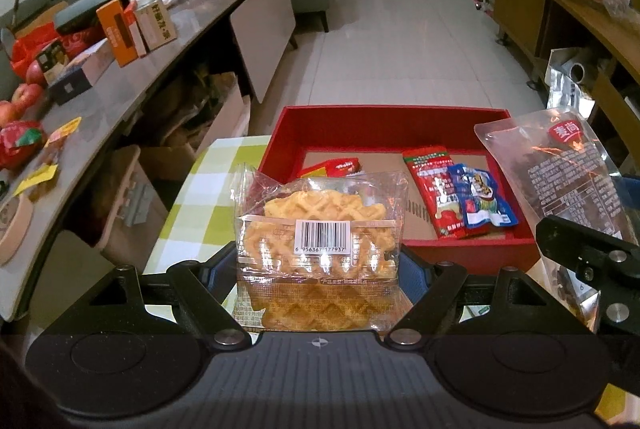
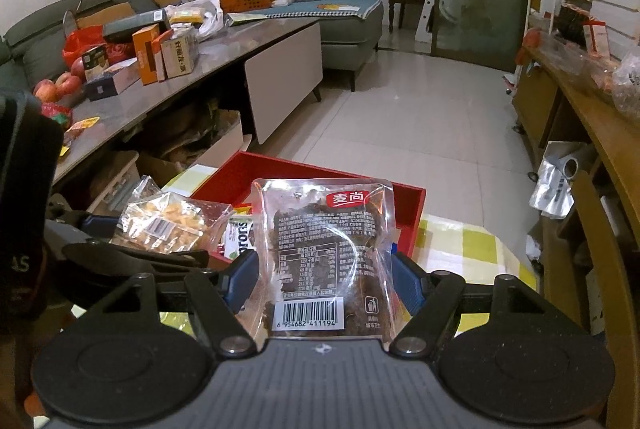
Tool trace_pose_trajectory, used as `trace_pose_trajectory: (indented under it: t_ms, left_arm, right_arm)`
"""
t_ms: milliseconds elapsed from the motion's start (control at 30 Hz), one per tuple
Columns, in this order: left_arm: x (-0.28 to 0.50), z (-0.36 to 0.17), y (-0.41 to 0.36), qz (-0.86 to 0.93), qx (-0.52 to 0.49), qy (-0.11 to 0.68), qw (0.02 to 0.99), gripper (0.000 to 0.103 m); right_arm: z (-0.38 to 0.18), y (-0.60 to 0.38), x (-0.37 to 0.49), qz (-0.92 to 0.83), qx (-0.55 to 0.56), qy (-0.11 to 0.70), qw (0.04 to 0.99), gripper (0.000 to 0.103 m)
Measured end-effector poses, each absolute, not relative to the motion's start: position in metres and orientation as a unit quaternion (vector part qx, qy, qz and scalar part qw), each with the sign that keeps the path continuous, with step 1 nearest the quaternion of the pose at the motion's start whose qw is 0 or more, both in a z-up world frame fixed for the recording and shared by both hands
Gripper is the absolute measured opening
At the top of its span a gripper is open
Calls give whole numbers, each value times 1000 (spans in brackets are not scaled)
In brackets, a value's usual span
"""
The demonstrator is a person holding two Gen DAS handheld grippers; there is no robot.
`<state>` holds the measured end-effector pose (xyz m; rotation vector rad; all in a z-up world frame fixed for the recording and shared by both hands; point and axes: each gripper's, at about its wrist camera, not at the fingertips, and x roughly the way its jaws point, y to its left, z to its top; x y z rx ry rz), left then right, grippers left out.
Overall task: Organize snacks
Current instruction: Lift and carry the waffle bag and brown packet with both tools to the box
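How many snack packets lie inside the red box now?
3: a red packet and blue packet at the red box's right, another red one left; more may be hidden.

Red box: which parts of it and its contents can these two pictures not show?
- Left wrist view: the waffle pack hides the red box near-left corner and most of a small red packet.
- Right wrist view: the dark snack pouch covers the box floor.
- Small print on the red sachet and blue sachet: too small.
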<state>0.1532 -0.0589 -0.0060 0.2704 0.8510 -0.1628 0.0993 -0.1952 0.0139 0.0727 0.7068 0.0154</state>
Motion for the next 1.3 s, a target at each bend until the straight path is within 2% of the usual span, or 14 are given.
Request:
trace_pose_trajectory:
  t_ms: [1300]
  left_arm:
    - [220, -27, -94, -60, 134, 418, 897, 84]
  right_arm:
    - [-10, -234, 177, -29, 68, 344, 936, 81]
